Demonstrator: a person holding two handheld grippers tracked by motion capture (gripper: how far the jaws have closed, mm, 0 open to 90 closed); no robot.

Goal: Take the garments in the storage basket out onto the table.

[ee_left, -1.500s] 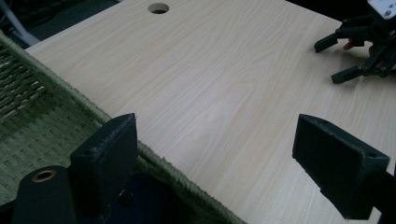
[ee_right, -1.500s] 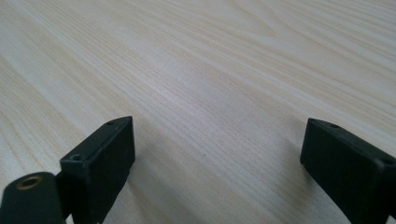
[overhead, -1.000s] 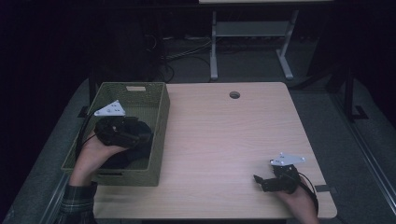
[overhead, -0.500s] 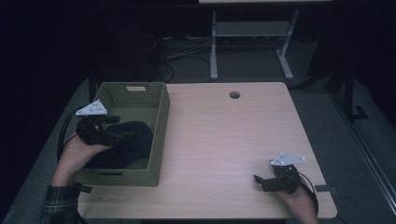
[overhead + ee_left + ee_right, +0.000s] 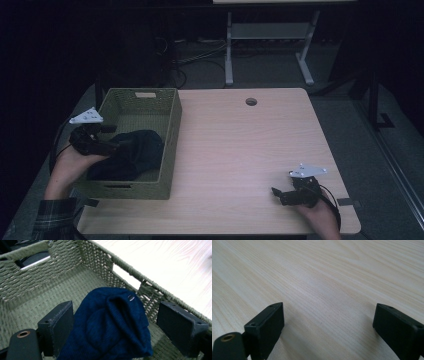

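A green woven basket stands on the left part of the wooden table. Inside it lies a dark blue garment, bunched toward the near half. My left gripper hovers at the basket's left rim and points in at the cloth. In the left gripper view its jaws stand wide apart, open, with the blue garment heaped between them on the basket floor. My right gripper rests near the table's front right, open over bare wood.
A round cable hole sits at the table's far middle. Behind the table stands a white desk frame, with cables on the dark floor. A wide stretch of table lies between basket and right gripper.
My left gripper has drawn back from over the cloth in the basket's middle to the left rim. The garment stays in the basket. The right gripper has not moved.
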